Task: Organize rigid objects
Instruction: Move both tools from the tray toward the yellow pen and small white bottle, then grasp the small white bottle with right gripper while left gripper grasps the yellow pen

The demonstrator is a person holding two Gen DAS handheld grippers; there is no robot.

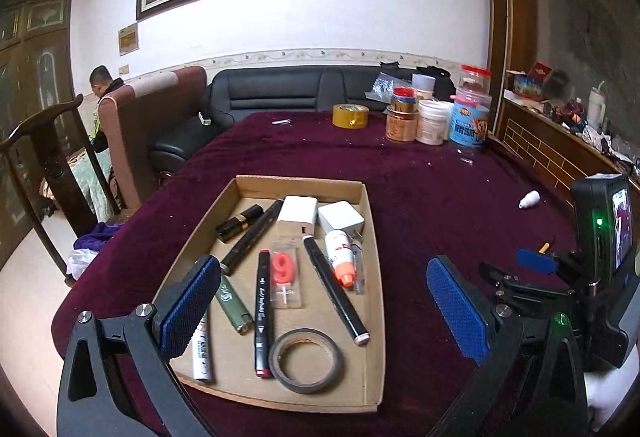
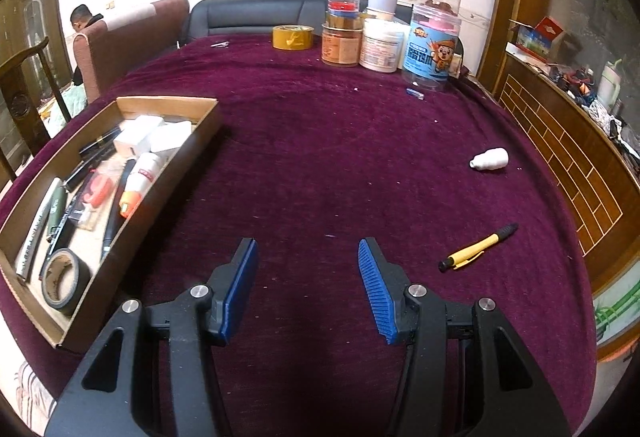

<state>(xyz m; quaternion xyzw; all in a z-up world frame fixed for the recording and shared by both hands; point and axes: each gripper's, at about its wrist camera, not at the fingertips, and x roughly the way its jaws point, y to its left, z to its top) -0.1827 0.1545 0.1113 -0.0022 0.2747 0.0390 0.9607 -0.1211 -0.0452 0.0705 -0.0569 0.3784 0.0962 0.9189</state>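
Pens, chargers and tape already lie gathered in the shallow cardboard tray [image 1: 372, 237], evidently the collecting spot. Both the left gripper [image 1: 324, 297] and right gripper [image 2: 306, 289] stand wide and empty, the right probably bound for the stray yellow-and-black pen [image 2: 478, 247].

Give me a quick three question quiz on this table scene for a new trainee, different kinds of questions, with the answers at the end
1. True or false: the yellow pen already lies inside the cardboard tray.
2. Multiple choice: what lies nearest the tray's near edge? A) roll of black tape B) white charger C) lipstick
3. Short answer: is the right gripper holding anything?

Key:
1. False. The pen lies on the purple cloth, to the right of the gripper; the small white bottle is also outside the tray.
2. A.
3. No. Its jaws stand apart over bare cloth with nothing between them.
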